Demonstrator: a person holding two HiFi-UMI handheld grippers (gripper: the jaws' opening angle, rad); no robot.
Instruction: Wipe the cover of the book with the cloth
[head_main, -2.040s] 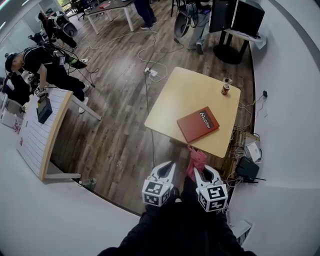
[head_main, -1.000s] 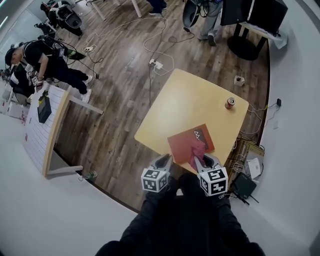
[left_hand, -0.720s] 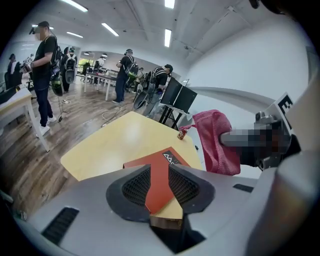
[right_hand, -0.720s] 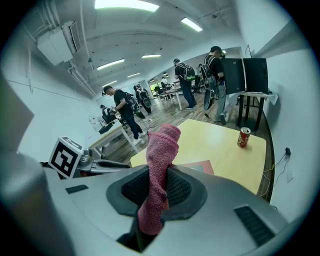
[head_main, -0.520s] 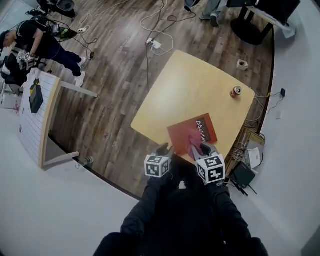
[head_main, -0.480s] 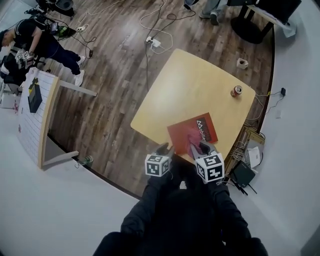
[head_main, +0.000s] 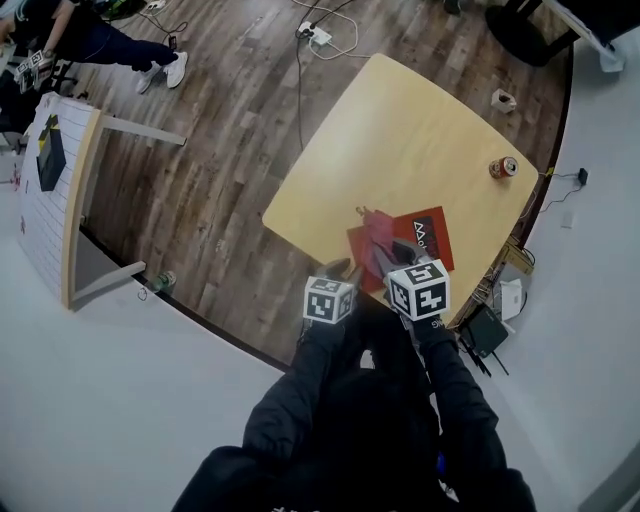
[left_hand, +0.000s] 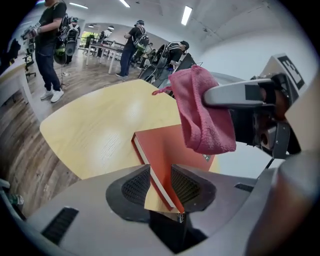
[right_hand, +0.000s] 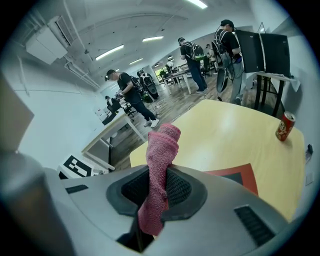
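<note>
A red book (head_main: 432, 245) lies at the near right corner of the yellow table (head_main: 400, 130). My right gripper (head_main: 395, 256) is shut on a pink cloth (head_main: 376, 230), which hangs over the book's left part; I cannot tell whether it touches the cover. In the right gripper view the cloth (right_hand: 160, 150) runs up between the jaws of the gripper (right_hand: 159, 175), with the book (right_hand: 240, 175) beyond. My left gripper (head_main: 340, 268) is at the table's near edge, left of the book. Its jaws (left_hand: 161, 172) stand a little apart and hold nothing; the book (left_hand: 170, 150) and cloth (left_hand: 205, 115) lie ahead.
A red can (head_main: 503, 167) stands near the table's right edge, and a small white object (head_main: 500, 98) lies on the floor past the far right corner. A white desk (head_main: 50, 180) is at the left. Cables and a black box (head_main: 485, 330) lie on the floor. Several people (left_hand: 52, 40) stand beyond.
The person has stepped up to the table. The right gripper carried the cloth from beyond the near edge to above the book. The left gripper came up to the table edge.
</note>
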